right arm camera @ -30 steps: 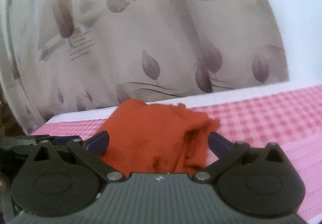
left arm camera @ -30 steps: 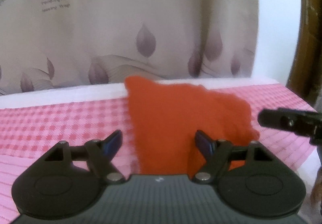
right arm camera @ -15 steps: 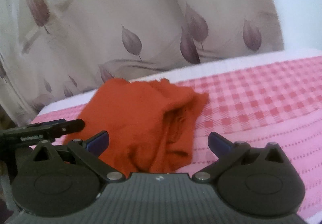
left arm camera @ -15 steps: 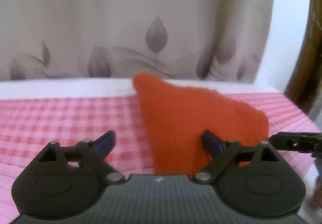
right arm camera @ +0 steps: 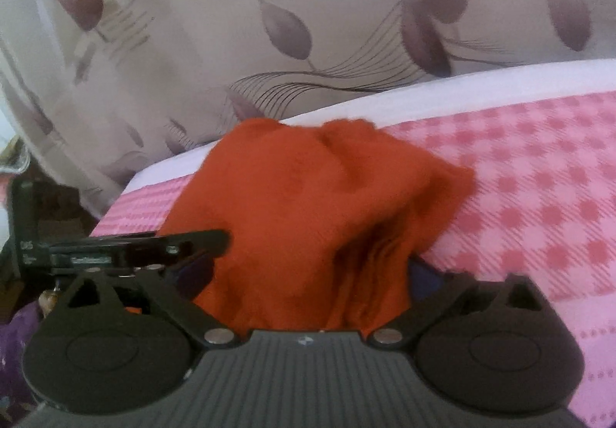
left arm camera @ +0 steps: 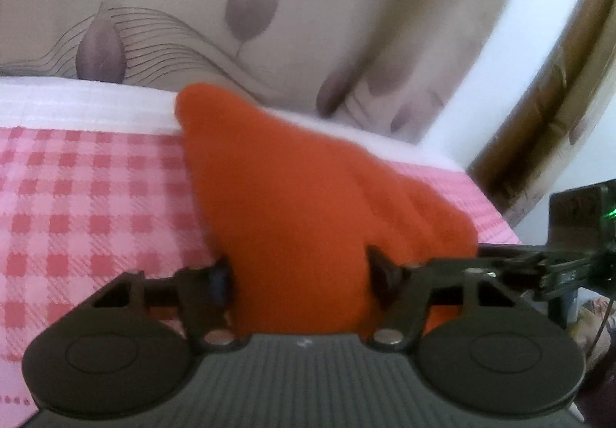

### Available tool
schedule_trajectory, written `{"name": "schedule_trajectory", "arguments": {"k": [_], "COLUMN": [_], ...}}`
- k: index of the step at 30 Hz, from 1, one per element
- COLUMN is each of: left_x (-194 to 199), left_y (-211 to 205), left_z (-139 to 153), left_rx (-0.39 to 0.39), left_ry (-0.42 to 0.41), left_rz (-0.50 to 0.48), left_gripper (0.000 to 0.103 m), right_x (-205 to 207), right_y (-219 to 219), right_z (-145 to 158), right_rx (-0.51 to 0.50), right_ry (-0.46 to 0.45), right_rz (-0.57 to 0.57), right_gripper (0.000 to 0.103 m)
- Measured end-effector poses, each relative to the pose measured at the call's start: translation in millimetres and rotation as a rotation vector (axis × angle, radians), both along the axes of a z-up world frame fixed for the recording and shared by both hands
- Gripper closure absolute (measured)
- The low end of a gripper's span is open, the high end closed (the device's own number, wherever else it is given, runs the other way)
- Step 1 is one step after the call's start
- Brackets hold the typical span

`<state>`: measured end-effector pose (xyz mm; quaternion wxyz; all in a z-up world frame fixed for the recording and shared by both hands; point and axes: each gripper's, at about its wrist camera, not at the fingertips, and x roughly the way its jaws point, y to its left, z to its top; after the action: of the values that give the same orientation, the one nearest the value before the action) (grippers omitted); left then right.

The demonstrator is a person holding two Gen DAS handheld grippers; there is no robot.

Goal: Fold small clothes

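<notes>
Left gripper (left arm camera: 300,280) has its fingers pressed in against a thick bunch of the orange cloth (left arm camera: 292,204), so it's clamped on it, with the blue pads mostly buried in fabric. Right gripper (right arm camera: 308,274) is wider apart, and the cloth (right arm camera: 308,220) fills the whole gap between its fingers; the right pad touches the folds, but I honestly can't tell if it's actually squeezing or just sitting around the cloth. Each gripper shows up in the other's camera: the right one pokes in from the cloth's right side in the left wrist view (left arm camera: 539,266), the left one comes in from the cloth's left in the right wrist view (right arm camera: 127,247). The cloth is bunched up in a rumpled heap on the pink checked sheet (right arm camera: 539,197), close to the sheet's far white edge. Behind the cloth hangs a beige curtain (left arm camera: 250,4) with purple leaf print, and a brown wooden frame (left arm camera: 558,81) stands off to the cloth's right.
</notes>
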<state>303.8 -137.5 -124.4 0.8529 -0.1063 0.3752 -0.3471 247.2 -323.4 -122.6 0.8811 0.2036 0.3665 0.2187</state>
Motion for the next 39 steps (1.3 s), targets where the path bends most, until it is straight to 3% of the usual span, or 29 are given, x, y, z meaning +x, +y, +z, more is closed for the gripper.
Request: {"name": "schedule_trajectory", "arguments": {"k": [2,3,6,14,21,29,34,39], "left_x": [-2.4,-4.1,-11.8,-31.3,-71.5,-139.4,-163.8,-170.7], "left_y": [0.5,-0.2,-3.2,1.0,35.5,92.2,114.3,129.6], "left_z": [1.5,1.8,5.9,29.3,67.2,98.8,97.8,68.0], "left_rx": [0.003,0.011,0.026,0.058,0.067,0.108,0.141,0.181], "left_ry": [-0.025,-0.032,-0.055,-0.108,-0.137,-0.145,-0.143,-0.13], "left_rz": [0.0,0.011,0.04,0.057,0.089,0.112,0.116,0.103], "left_gripper": [0.055,0.056,0.062,0.064,0.064,0.064,0.064,0.063], "right_x": [3.7,4.3,0.8,-16.8,-44.2,-102.4,-129.9,-147.7], "right_y": [6.0,9.4,12.4,17.8,46.9,100.0,127.9,151.8], "right_z": [-3.7,-5.1,-2.1,15.3,48.4,70.3,65.0,40.4], "right_rx": [0.006,0.019,0.053,0.158,0.213,0.256,0.249,0.21], "right_ry": [0.016,0.022,0.01,-0.009,-0.037,-0.063,-0.057,0.002], "right_rz": [0.025,0.037,0.03,-0.007,0.017,0.061,0.069,0.062], "right_gripper": [0.058,0.061,0.064,0.065,0.065,0.065,0.065,0.065]}}
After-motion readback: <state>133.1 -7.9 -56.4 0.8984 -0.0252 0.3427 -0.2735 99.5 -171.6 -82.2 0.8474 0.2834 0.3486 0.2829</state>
